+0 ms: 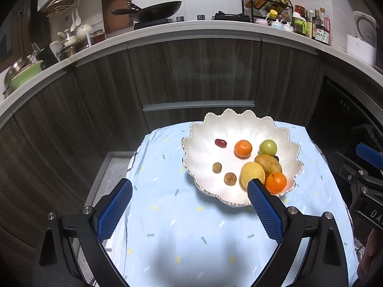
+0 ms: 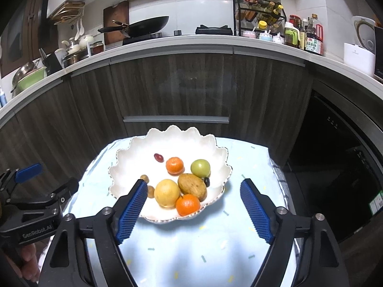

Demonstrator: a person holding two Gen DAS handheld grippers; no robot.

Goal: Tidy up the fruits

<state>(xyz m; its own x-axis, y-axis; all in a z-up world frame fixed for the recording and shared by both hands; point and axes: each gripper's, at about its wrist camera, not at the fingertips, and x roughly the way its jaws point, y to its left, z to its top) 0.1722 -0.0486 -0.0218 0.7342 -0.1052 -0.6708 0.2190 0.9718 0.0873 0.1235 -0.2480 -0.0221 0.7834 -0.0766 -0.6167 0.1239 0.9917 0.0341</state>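
We could not see all of the fruit at once: in the left wrist view the right blue finger (image 1: 262, 211) of the left gripper (image 1: 189, 212) covered the near side of the yellow round fruit (image 1: 251, 172), and the small dark fruit (image 2: 206, 181) showed only as a sliver there. In the right wrist view a finger (image 2: 132, 211) of the right gripper (image 2: 197, 211) hid part of the two small brown fruits (image 2: 144, 178), and we could not tell what kind they were. A hand (image 2: 28, 263) was cut off at the frame corner.

Both pairs of fingers stood wide apart with nothing between them, held above the cloth on the near side of the bowl (image 1: 241, 122). All the fruit lay inside that bowl: two oranges (image 1: 243, 148), a green round fruit (image 1: 268, 147), a brownish oval fruit (image 1: 268, 164), a red oblong one (image 1: 220, 142).

Behind stood dark wood-grain cabinets (image 1: 191, 71) and a kitchen counter carrying a wok (image 1: 155, 9), a spice rack (image 1: 265, 0) and bottles.

The bowl was glossy white with a scalloped, petal-like rim; the cloth (image 1: 191, 227) over the worktop was pale blue, wrinkled, with small dashes. The finger pads were ribbed blue on black frames.
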